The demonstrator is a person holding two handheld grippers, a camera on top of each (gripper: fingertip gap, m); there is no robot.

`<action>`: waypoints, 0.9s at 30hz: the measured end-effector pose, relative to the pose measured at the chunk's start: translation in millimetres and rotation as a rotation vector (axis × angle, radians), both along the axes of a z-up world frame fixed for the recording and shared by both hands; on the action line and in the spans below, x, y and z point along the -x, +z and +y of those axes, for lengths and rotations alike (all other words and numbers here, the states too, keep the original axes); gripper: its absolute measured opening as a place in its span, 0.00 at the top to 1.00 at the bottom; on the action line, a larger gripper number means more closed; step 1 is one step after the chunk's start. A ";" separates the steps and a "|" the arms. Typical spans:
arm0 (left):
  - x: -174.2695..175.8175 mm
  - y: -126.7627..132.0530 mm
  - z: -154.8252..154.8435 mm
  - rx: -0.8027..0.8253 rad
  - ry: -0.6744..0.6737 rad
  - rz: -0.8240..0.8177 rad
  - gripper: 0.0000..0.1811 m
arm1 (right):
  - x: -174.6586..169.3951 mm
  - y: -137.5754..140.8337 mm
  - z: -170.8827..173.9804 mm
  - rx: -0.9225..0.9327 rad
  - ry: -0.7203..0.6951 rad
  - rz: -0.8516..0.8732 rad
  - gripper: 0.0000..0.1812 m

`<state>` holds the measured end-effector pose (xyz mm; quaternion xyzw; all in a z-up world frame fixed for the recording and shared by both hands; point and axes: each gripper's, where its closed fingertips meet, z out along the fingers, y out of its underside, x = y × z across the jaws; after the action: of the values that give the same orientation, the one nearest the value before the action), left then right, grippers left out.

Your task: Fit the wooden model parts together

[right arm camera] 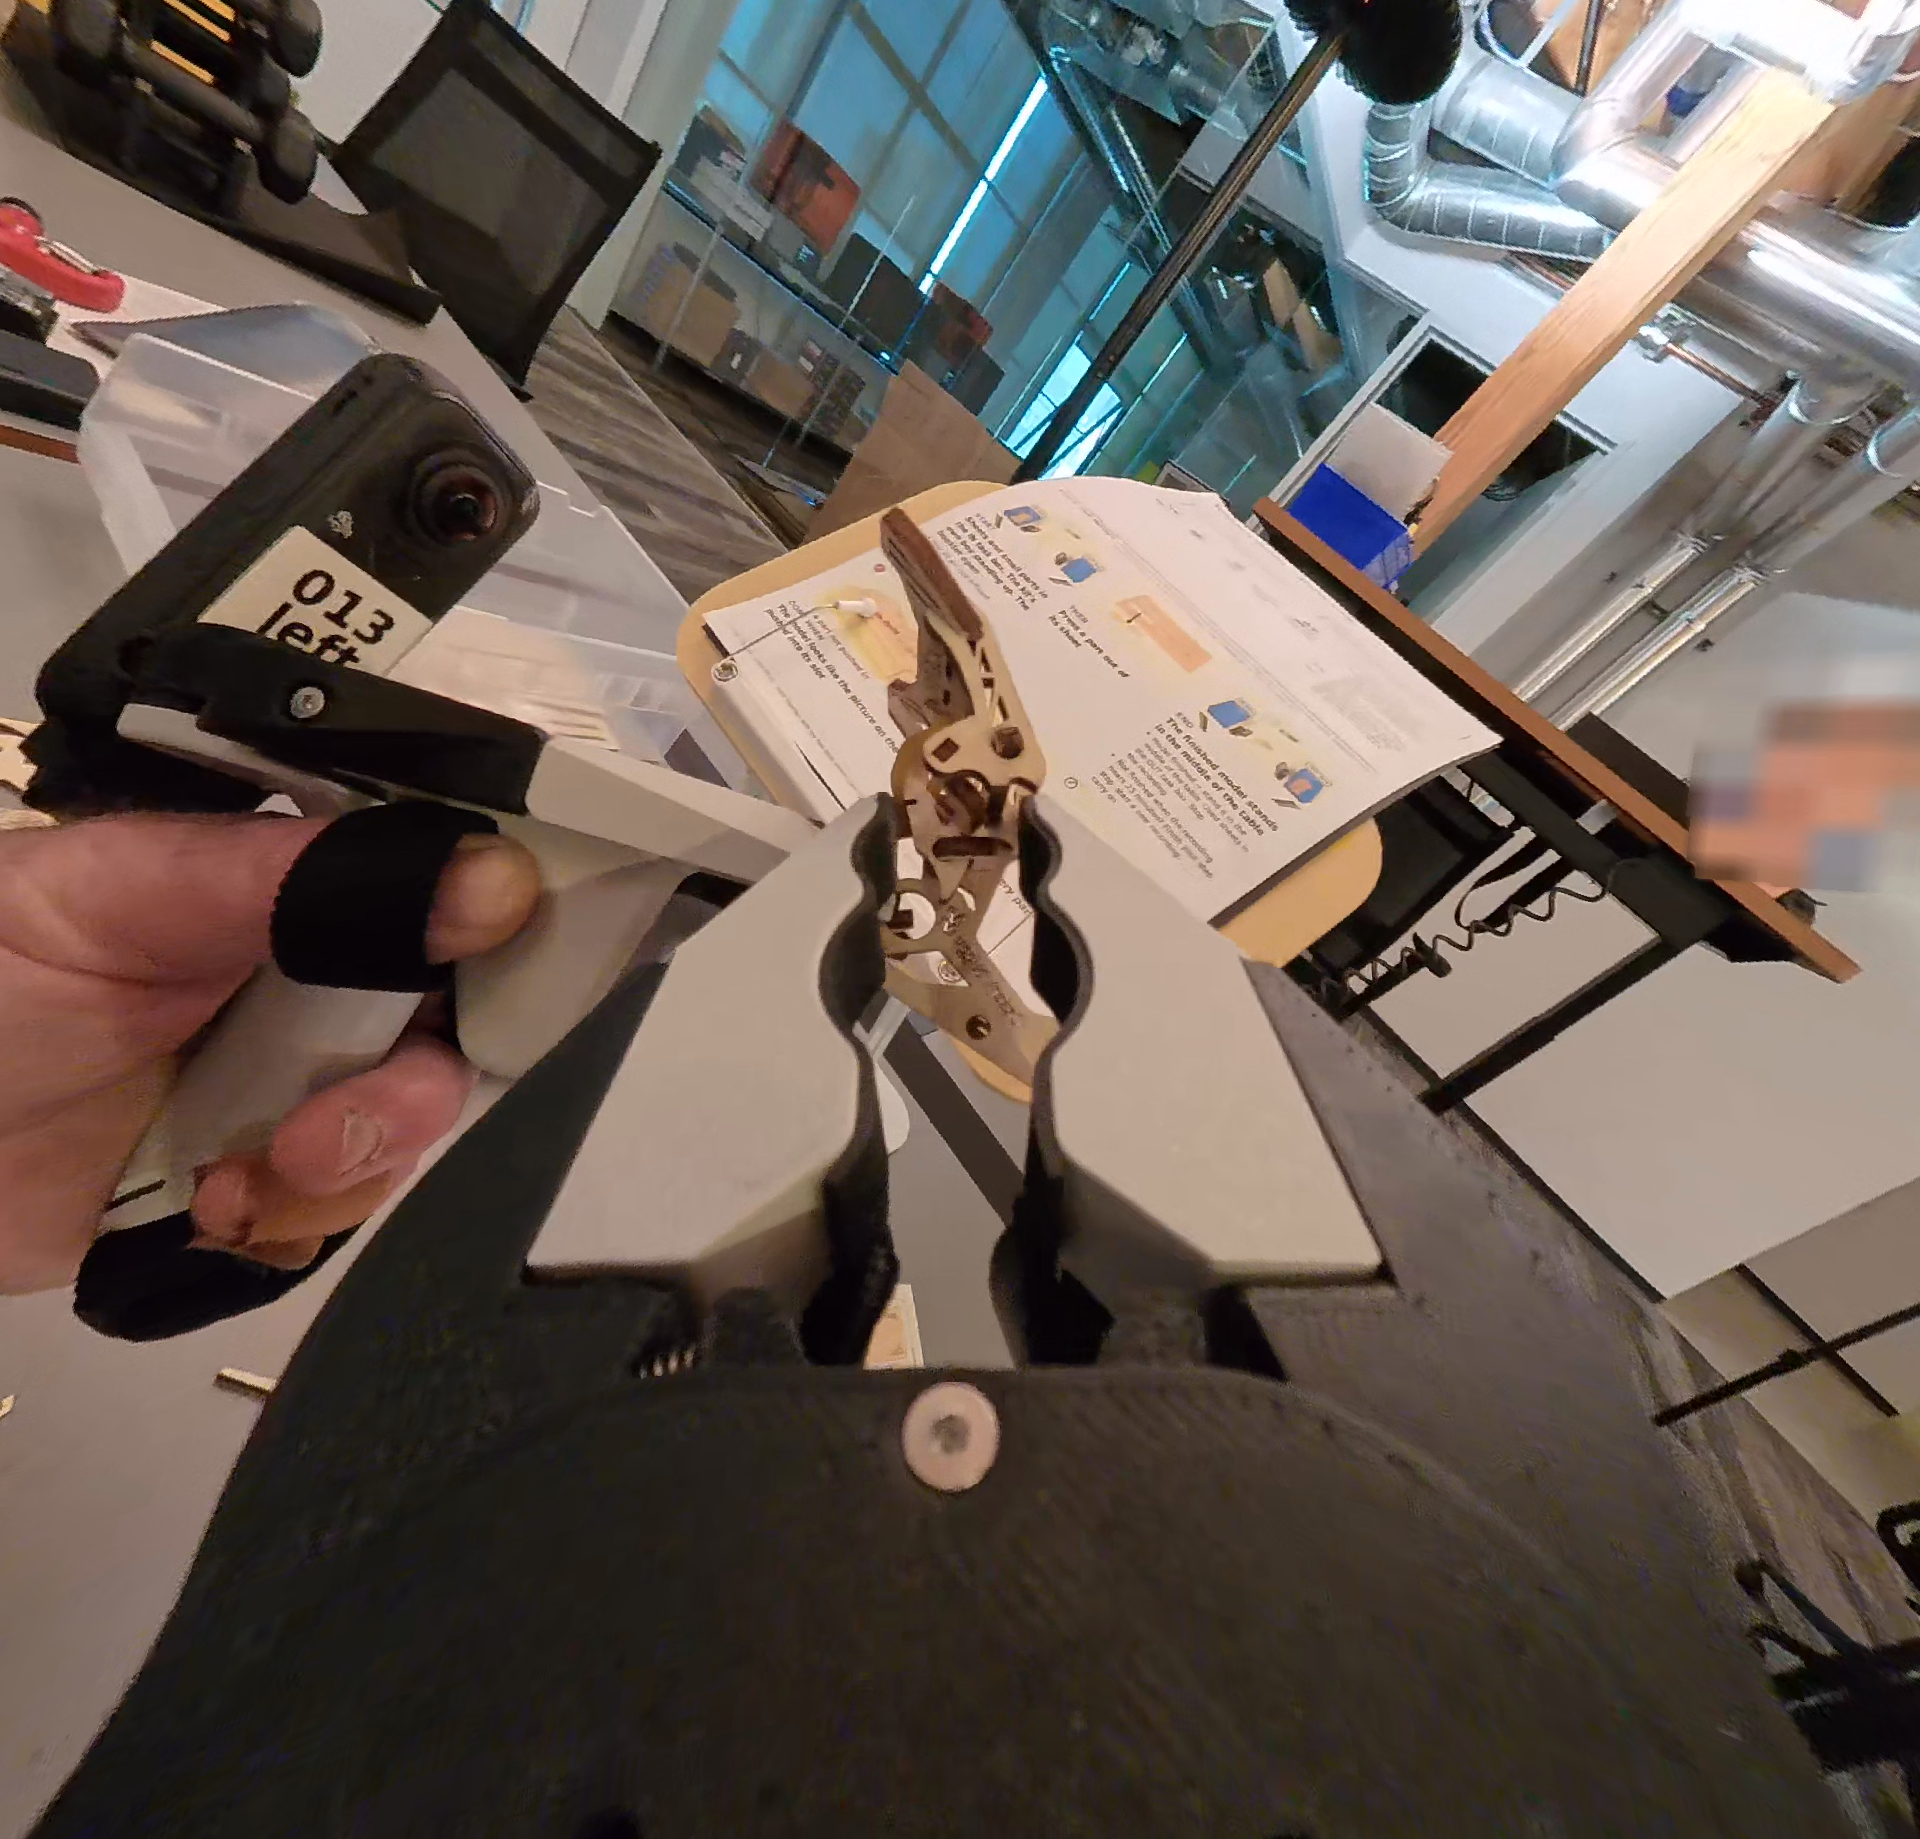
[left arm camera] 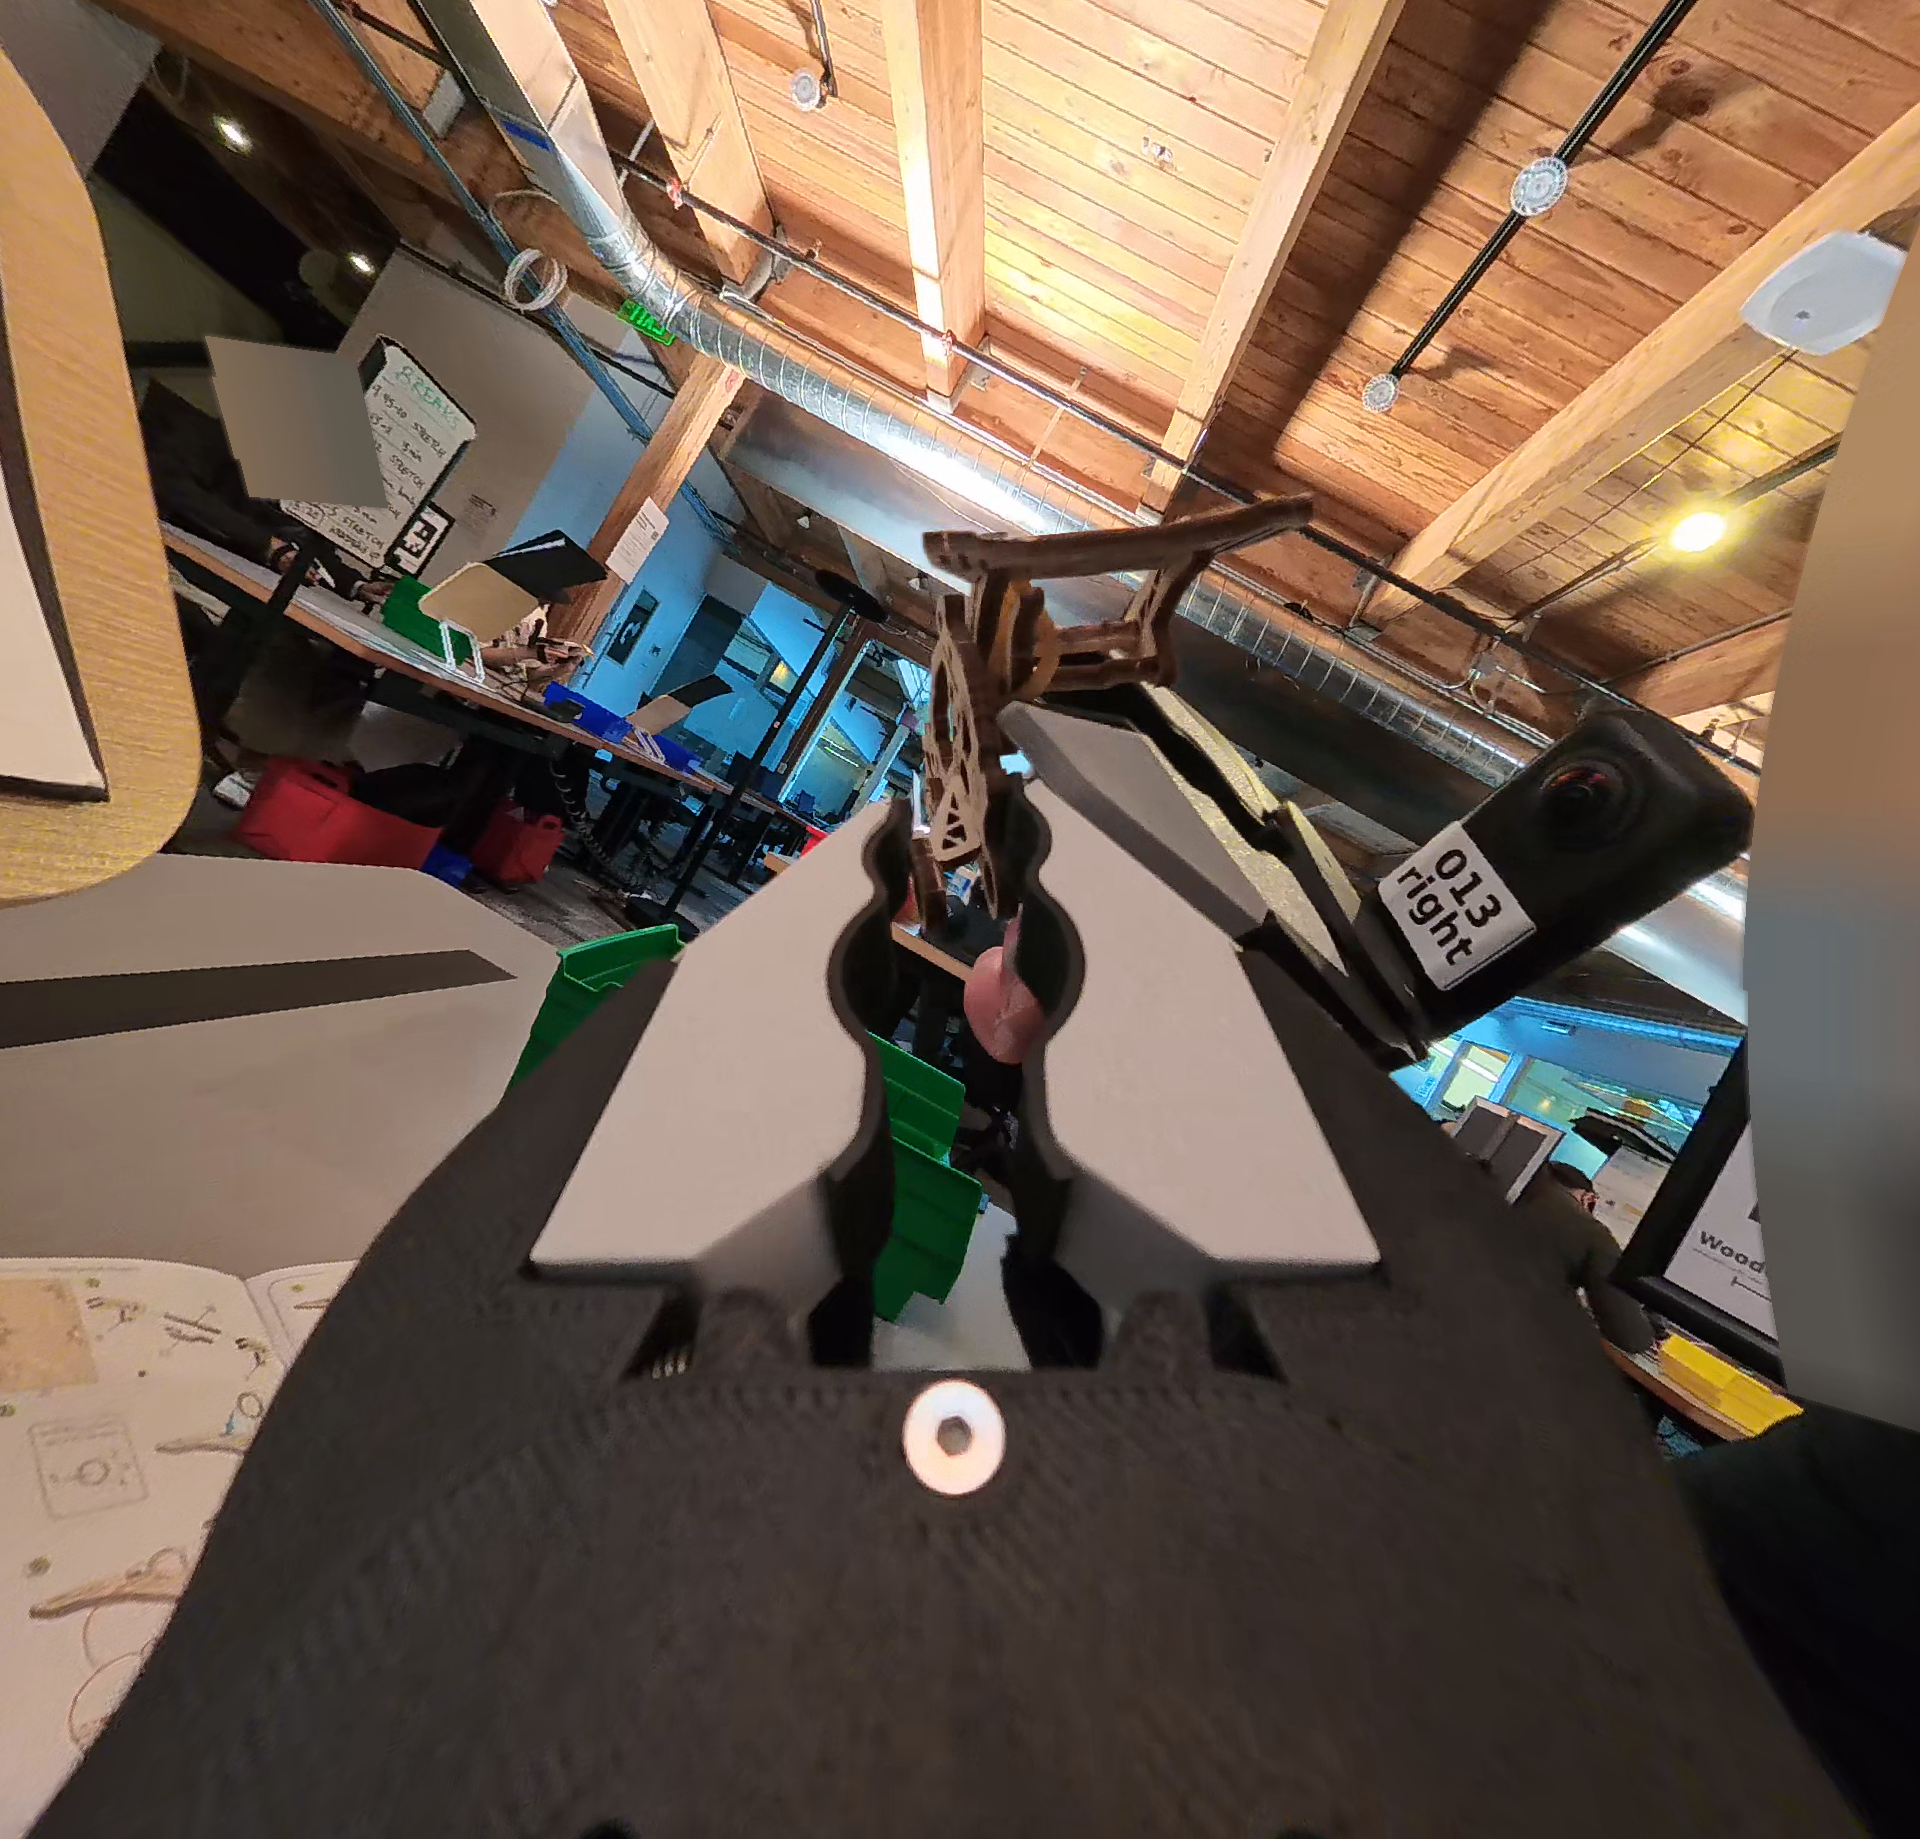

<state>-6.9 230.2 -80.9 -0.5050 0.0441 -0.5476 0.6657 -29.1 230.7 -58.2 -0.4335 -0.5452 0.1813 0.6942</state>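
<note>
Gripper bodies are filling the bottom of both views, black shells with grey fingers pointing up and away. Both grippers are meeting on one wooden model [left arm camera: 971,740], holding it in the air, well above the desk [right arm camera: 83,1477], whose near edge is running under the person's hand [right arm camera: 156,1020].

In the left wrist view, the left gripper [left arm camera: 956,854] is pinching the model's lower, pale latticed end, jaws closed on it. From the right, the right gripper [left arm camera: 1049,724] is reaching in, its fingers touching the model just beside the darker arms that are sticking out at the top.

In the right wrist view, the right gripper [right arm camera: 956,823] is clamping the model [right arm camera: 956,750] at its round middle joint, jaws closed on it; a long dark-edged piece is rising above the fingertips and a pale pointed piece is hanging below. Left gripper fingers are coming in from the left, touching the same area.

Behind the model, an instruction sheet [right arm camera: 1143,646] is sitting on a tilted board.

Judging by this, a joint is being pressed or adjusted. Doing it well probably means keeping one gripper steady as an anchor, pushing along the slot rather than across it, and going gently, since the thin lattice looks easy to snap.
</note>
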 end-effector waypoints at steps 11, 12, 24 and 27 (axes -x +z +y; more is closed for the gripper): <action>-3.9 1.3 -2.2 -0.014 -0.034 -0.010 0.91 | -7.0 1.6 -1.9 0.095 0.127 0.022 0.90; -4.0 1.0 -2.1 -0.015 -0.034 -0.012 0.92 | -6.9 1.2 -1.8 0.098 0.128 0.023 0.90; -7.2 -1.3 -1.5 -0.014 -0.030 0.002 0.91 | -5.0 -0.3 -2.5 0.038 0.083 0.001 0.89; -7.8 -1.1 -1.9 -0.015 -0.031 0.004 0.92 | -5.5 0.0 -2.9 0.045 0.090 0.007 0.89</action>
<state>0.9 228.3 -82.0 -0.5003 0.0573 -0.5564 0.6609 -23.6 227.8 -58.1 -0.4233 -0.5574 0.2263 0.6774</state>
